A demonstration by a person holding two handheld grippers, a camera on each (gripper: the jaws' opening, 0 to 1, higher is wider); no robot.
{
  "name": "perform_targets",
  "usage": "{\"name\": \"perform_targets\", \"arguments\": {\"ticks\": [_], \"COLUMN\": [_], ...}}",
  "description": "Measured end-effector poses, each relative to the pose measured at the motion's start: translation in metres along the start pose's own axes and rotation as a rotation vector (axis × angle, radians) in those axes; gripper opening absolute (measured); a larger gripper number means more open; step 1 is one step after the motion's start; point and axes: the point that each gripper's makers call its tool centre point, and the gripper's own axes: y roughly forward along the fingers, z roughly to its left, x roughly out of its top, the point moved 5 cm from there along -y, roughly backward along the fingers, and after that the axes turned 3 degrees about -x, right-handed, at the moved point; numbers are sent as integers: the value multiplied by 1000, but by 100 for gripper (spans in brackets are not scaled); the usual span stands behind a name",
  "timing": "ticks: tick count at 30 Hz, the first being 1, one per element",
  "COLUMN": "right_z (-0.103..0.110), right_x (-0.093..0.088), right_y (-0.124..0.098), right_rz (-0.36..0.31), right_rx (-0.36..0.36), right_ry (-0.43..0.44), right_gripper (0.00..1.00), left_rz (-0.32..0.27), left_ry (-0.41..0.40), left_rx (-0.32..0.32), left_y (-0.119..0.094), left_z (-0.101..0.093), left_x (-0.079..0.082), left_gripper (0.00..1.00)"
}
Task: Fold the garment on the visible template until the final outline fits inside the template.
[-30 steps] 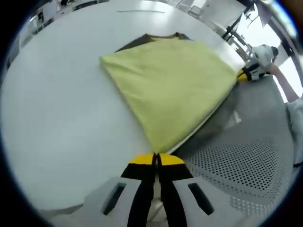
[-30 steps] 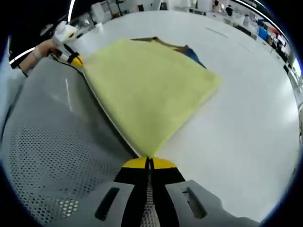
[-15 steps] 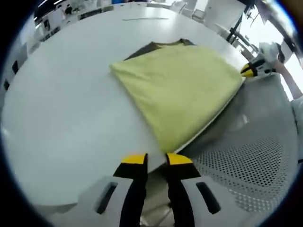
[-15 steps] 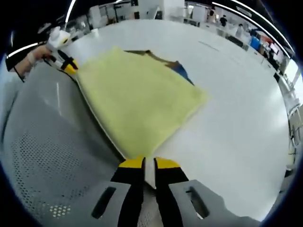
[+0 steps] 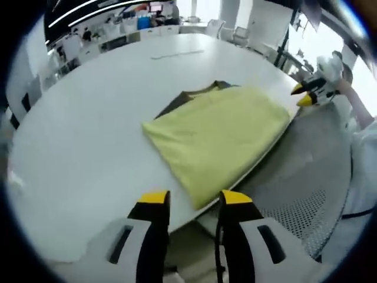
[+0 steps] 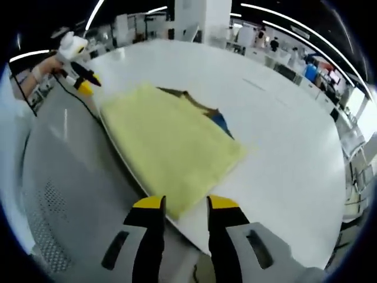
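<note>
Folded yellow garment [image 5: 219, 137] at the white table's [image 5: 88, 118] near edge, no writing readable, left gripper [image 5: 191, 199] and right gripper [image 6: 180, 203] both released, jaws apart, clear of the cloth

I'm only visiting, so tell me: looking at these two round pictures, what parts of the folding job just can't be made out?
- Template outline: in both views the yellow garment covers it, so the fit cannot be judged.
- Dark and blue layers peeking from the far edge: right gripper view, mostly hidden under the yellow cloth; what they are is unclear.
- Background room: too small and blurred.
- Person's sleeve: left gripper view, cut off by the edge.
</note>
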Motion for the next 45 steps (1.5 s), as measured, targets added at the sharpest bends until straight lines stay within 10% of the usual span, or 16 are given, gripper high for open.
{"name": "perform_targets", "arguments": {"ticks": [21,36,45], "right_z": [11,20,14], "right_x": [34,21,20], "right_y": [-39,-31,-24], "right_rz": [-140,-123,-96], "right_rx": [-96,-58,-47], "right_ry": [-33,20,53], "right_gripper": [58,85,100], "left_rz": [-148,-201,-200], "left_ry": [66,117,120], "left_rx": [-24,-48,-40], "left_y": [-40,-41,-42], "left_z": [-19,-30,-27], "left_x": [33,35,33], "left_gripper": [56,99,99]}}
